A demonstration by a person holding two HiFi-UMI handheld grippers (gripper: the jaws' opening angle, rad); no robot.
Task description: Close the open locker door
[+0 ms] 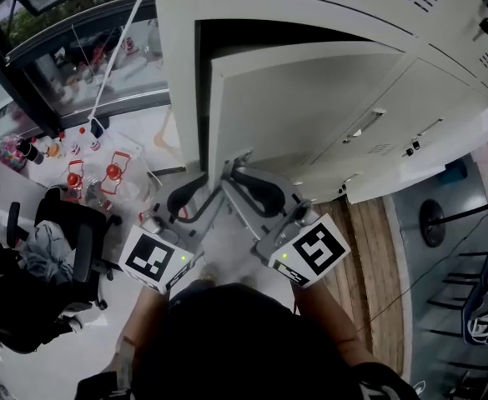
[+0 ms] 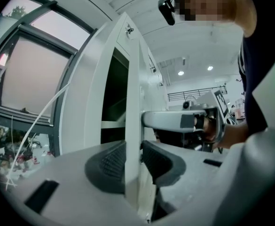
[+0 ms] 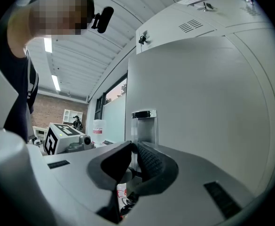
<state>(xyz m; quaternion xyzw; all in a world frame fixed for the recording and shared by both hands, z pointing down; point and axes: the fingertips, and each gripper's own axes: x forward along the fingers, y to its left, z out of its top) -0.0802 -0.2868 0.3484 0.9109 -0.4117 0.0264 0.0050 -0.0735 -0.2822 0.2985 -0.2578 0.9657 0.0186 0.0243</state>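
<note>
The pale grey locker door point(image 1: 310, 107) stands ajar in front of the dark locker opening point(image 1: 269, 36). In the left gripper view the door's edge point(image 2: 132, 102) runs between the two ribbed pads, and my left gripper point(image 2: 133, 161) is shut on it. In the head view that left gripper point(image 1: 214, 182) sits at the door's lower free edge. My right gripper point(image 1: 237, 173) is just beside it on the door's outer side. In the right gripper view my right gripper point(image 3: 132, 147) has its pads together with nothing between them, close to the door face point(image 3: 198, 102) and its metal handle recess point(image 3: 144, 126).
More shut lockers point(image 1: 444, 57) stand to the right. A black office chair point(image 1: 68, 240) and red-capped bottles point(image 1: 93, 177) are on the floor at left, under a window point(image 1: 77, 48). A wooden floor strip point(image 1: 369, 257) and a fan stand point(image 1: 431, 223) lie to the right.
</note>
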